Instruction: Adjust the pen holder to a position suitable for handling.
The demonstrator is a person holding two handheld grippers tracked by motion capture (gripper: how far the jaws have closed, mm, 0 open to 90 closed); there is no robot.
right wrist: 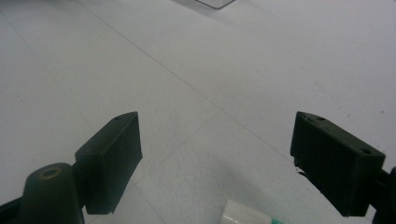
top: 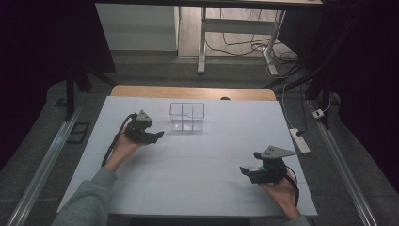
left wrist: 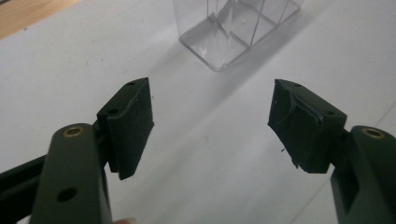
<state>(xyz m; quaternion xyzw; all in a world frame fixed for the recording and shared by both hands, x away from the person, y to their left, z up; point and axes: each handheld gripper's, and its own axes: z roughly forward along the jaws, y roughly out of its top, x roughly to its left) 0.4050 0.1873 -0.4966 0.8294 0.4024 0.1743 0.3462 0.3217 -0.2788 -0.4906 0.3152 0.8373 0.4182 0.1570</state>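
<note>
A clear plastic box with inner dividers stands on the white table top, near the far middle. My left gripper lies just left of the box and points at it. In the left gripper view its jaws stand wide apart with nothing between them, and the box is a short way ahead. My right gripper rests at the near right, open, with bare table between its jaws. A small white piece with a green edge shows just below those jaws.
A strip of bare wood runs along the table's far edge. A white power strip lies on the floor past the right edge. Desk legs and cables stand behind the table.
</note>
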